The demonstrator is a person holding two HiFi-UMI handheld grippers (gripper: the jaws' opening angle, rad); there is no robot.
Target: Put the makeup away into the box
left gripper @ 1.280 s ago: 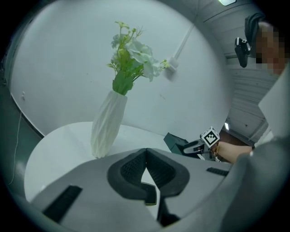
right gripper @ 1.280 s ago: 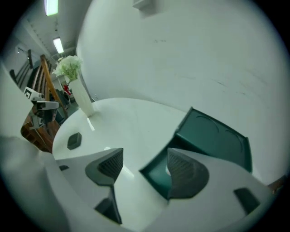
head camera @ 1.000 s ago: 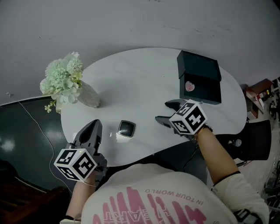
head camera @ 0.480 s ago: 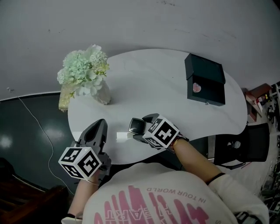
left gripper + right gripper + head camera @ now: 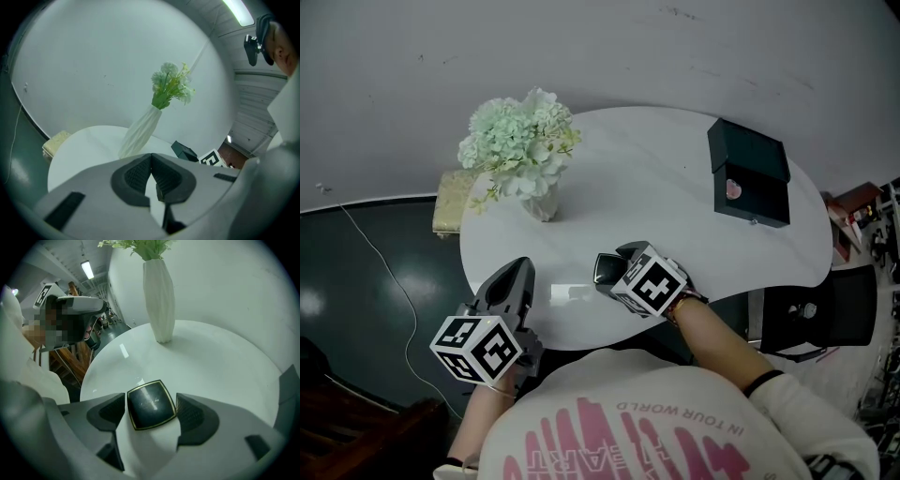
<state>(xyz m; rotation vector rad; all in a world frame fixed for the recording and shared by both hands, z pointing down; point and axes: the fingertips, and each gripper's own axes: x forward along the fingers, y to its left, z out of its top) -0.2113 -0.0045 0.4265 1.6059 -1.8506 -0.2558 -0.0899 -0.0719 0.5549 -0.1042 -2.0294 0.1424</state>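
**Compact between the spread jaws, box well across the worktop**

Head view: the right hand-held gripper [image 5: 617, 272] points down at the near edge of the white worktop [image 5: 656, 187], straddling a square black makeup compact [image 5: 605, 269]. The left hand-held gripper [image 5: 518, 275] hangs over the same edge, further left. The open black box [image 5: 750, 173] sits at the far right, well apart from the compact; a vase of pale flowers [image 5: 523, 155] stands at the far left.

Left gripper view: the left hand-held gripper [image 5: 151, 164] is clenched, tips meeting, nothing between them. The vase [image 5: 140, 131] and box [image 5: 183, 151] lie beyond.

Right gripper view: the right hand-held gripper [image 5: 152, 411] is released, its jaws having just been opening. The compact [image 5: 151, 404] lies flat on the worktop [image 5: 211, 366] between the pads, ungripped.
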